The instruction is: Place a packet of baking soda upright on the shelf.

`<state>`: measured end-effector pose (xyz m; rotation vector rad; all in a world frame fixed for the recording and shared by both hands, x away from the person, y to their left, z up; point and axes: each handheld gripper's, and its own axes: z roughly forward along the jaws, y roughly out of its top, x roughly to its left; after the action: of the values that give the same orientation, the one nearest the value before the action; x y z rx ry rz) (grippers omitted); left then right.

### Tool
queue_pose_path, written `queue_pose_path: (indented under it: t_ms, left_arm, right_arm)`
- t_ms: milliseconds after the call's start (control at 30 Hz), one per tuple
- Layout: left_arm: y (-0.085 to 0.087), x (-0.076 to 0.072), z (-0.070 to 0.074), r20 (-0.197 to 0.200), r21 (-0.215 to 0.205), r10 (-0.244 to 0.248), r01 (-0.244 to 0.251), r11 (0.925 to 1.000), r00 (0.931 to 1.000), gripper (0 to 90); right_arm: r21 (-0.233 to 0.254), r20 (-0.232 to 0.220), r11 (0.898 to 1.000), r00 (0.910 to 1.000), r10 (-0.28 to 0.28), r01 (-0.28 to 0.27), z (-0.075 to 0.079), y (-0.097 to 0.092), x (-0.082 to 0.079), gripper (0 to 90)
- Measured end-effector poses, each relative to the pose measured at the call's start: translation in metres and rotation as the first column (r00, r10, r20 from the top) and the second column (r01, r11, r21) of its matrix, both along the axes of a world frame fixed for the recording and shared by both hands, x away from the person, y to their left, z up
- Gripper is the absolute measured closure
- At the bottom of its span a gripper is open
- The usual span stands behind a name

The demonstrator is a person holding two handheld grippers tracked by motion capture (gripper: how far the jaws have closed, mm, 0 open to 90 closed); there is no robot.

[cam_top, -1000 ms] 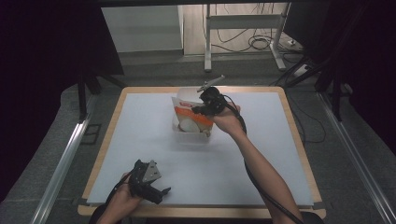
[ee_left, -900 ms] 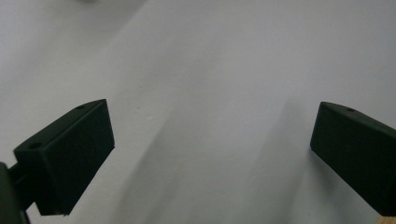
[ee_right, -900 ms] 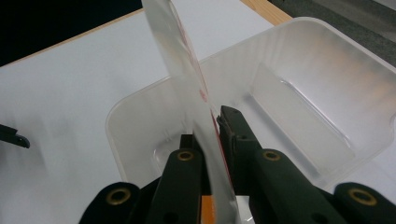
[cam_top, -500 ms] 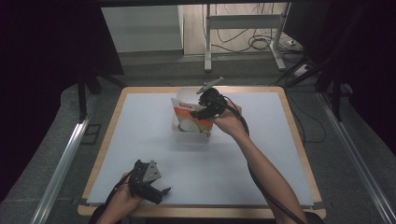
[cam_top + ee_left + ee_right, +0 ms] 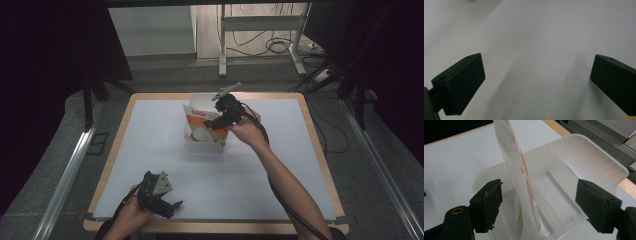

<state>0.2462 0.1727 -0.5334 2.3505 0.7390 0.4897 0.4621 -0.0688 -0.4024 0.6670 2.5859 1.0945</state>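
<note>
In the tub at the worktop's far middle the pouch now stands upright, right tongs newly spread and off it, left tongs still agape near the front edge, so placing looks done.

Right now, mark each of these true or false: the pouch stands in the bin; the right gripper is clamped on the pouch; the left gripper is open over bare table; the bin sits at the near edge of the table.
1. The pouch stands in the clear bin. True.
2. The right gripper is clamped on the pouch. False: its jaws stand wide apart, the pouch between them.
3. The left gripper is open over bare table. True.
4. The bin sits at the table's near edge. False: it is toward the far edge.
</note>
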Motion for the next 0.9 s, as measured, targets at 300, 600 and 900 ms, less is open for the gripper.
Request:
queue_pose_path:
  t_ms: [300,600,900]
  left_arm:
    - [0.001,0.000,0.001,0.004,-0.011,0.006,-0.006,0.9999,1.0000,0.0]
    - [0.003,0.001,0.002,0.007,-0.024,0.010,-0.010,0.9997,0.9999,0.0]
    - [0.004,0.001,0.003,0.008,-0.033,0.012,-0.012,0.9994,0.9999,0.0]
  right_arm:
    - [0.011,0.012,1.000,0.9998,0.016,-0.016,-0.001,-0.013,-0.008,16.2]
    - [0.036,0.021,0.999,0.9996,0.017,-0.017,-0.001,-0.032,-0.019,13.3]
    - [0.066,0.045,0.998,0.9990,-0.004,0.001,-0.001,-0.056,-0.033,9.8]
